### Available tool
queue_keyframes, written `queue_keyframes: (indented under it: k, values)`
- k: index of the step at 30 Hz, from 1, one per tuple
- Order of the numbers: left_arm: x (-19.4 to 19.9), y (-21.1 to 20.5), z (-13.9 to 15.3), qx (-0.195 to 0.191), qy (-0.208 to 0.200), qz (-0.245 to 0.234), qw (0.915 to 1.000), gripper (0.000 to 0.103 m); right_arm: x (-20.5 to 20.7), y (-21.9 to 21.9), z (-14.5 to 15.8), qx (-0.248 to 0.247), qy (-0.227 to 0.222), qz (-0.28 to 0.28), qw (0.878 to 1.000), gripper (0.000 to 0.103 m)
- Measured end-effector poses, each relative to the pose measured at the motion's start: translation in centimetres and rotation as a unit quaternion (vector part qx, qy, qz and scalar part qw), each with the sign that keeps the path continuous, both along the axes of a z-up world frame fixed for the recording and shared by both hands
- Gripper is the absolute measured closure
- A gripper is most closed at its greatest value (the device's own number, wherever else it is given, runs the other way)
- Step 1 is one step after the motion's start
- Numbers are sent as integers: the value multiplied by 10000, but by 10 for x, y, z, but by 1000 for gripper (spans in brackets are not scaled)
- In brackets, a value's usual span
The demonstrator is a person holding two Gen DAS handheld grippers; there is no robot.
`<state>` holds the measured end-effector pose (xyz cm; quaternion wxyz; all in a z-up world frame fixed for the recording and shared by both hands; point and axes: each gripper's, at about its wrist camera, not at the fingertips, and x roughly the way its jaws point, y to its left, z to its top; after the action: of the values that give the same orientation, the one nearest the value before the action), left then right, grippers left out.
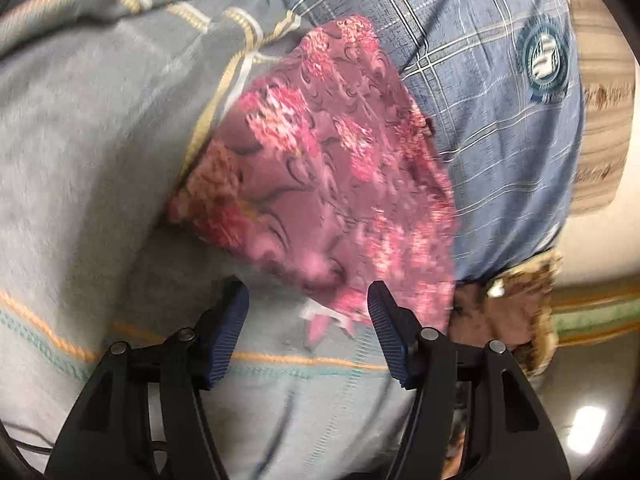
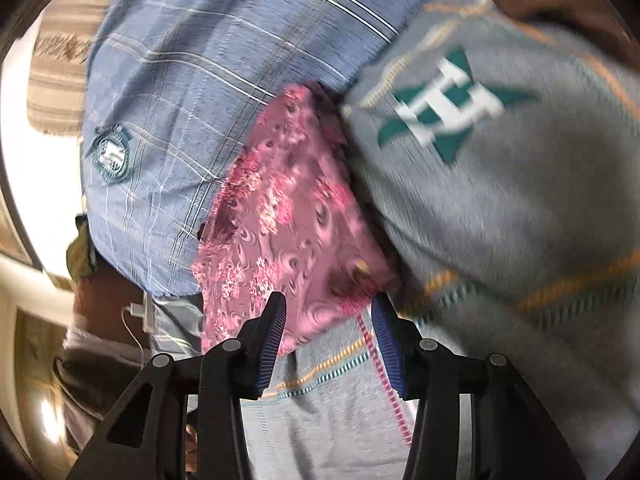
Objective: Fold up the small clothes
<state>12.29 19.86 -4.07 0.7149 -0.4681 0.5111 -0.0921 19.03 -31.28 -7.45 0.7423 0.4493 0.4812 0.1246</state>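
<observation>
Plainly the folded pink floral cloth (image 1: 320, 168) lies just ahead of both claws, left claw (image 1: 308, 312) and right claw (image 2: 328, 320) each standing apart and empty, its long axis running away between blue plaid cloth (image 1: 480, 80) and grey striped cloth (image 1: 80, 160).

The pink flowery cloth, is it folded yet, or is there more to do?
The pink flowery cloth already lies folded on the grey striped garment. Both grippers, left and right, are open and hold nothing. The grey garment and the blue plaid one look unfolded.
</observation>
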Motion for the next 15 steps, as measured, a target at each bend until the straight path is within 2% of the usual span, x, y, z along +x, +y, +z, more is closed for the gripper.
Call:
queue_keyframes:
  k: [2, 4, 5, 7, 10, 11, 12, 13, 14, 15]
  values:
    - [1, -4, 0, 90, -27, 18, 10000, 38, -9, 3, -6, 157, -26, -52, 9999, 55]
    - [6, -5, -2, 216, 46, 100, 9997, 38, -5, 9, -8, -38, -116, -106, 9999, 54]
    - [10, -5, -4, 141, 73, 144, 9998, 38, 0, 9, -11, -85, -116, -193, 9997, 54]
    - [17, -4, -5, 36, 68, 263, 9996, 38, 10, 7, -19, 96, -137, -398, 9991, 54]
    - [26, -3, -3, 131, 60, 466, 9988, 39, 18, 4, -23, 250, -222, -746, 9967, 57]
    - [29, -4, -2, 225, 47, 525, 9984, 45, 19, 5, -23, 284, -261, -782, 9962, 59]
    - [32, -5, 2, 383, 46, 575, 9976, 68, 22, 8, -20, 246, -318, -752, 9964, 64]
    - [37, -10, 3, 456, 28, 568, 9973, 83, 27, 10, -14, 82, -403, -616, 9973, 95]
    - [37, -11, 7, 468, -10, 553, 9974, 98, 31, 12, -7, -26, -467, -499, 9977, 98]
    - [35, -11, 13, 425, -104, 565, 9974, 97, 34, 9, 8, -106, -688, -417, 9967, 98]
